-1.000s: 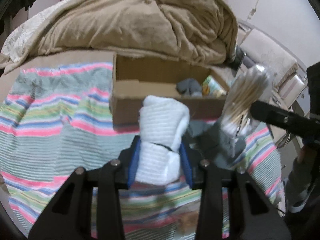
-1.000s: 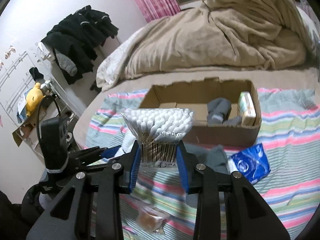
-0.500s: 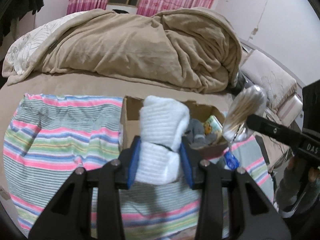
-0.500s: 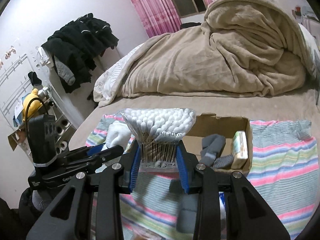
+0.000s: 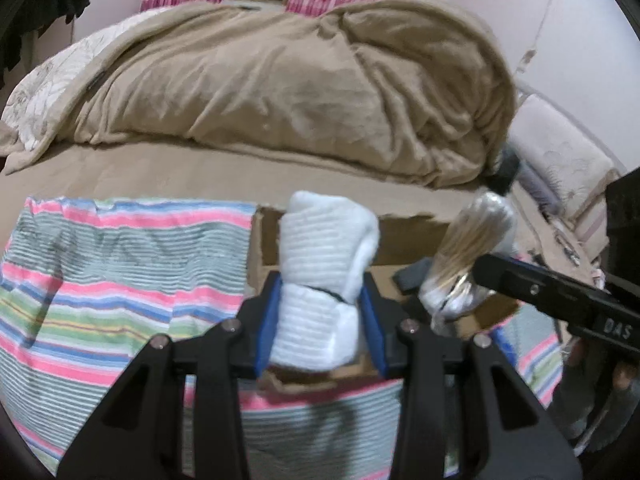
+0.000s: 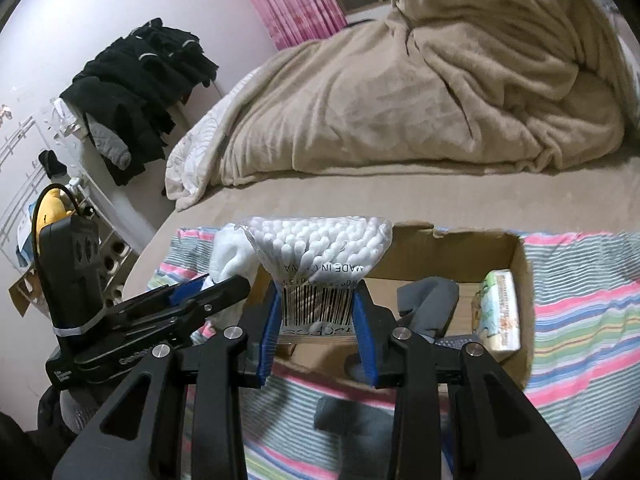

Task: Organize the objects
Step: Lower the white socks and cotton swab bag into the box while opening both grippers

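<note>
At the centre of the right wrist view, an open cardboard box (image 6: 516, 264) sits on a striped cloth (image 6: 580, 320), holding a grey sock (image 6: 430, 300) and a tissue pack (image 6: 500, 312). Over the box, the right claw (image 6: 316, 336) is clamped on a bag of cotton swabs (image 6: 316, 240). In the left wrist view's centre, the left claw (image 5: 320, 320) pinches a rolled white sock (image 5: 320, 264) above the box's left part.
</note>
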The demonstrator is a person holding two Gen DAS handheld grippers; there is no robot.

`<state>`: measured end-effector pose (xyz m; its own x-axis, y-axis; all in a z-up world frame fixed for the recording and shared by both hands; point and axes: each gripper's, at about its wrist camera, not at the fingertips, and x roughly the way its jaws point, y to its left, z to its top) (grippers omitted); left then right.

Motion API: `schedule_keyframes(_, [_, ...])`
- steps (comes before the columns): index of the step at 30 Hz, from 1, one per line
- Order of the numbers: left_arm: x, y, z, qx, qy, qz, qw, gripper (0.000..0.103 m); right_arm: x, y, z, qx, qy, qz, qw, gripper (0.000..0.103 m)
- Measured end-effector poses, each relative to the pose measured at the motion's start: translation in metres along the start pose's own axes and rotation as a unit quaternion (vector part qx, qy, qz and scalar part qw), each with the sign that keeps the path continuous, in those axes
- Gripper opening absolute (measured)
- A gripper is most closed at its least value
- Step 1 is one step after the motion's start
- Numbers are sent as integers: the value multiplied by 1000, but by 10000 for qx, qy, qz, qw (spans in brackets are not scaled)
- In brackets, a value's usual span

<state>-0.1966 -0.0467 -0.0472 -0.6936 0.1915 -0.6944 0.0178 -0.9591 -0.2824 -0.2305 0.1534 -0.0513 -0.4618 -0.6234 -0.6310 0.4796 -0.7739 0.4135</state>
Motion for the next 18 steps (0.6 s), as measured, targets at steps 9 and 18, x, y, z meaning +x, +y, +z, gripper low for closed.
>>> schedule_keyframes(9, [19, 6, -4, -63, 162, 221, 9996, 43, 50, -10, -3, 136, 550, 4, 9984, 36])
schedule_keyframes(18, [4, 0, -9, 1, 115, 226, 9997, 51, 68, 0, -9, 63, 798, -118, 9967, 54])
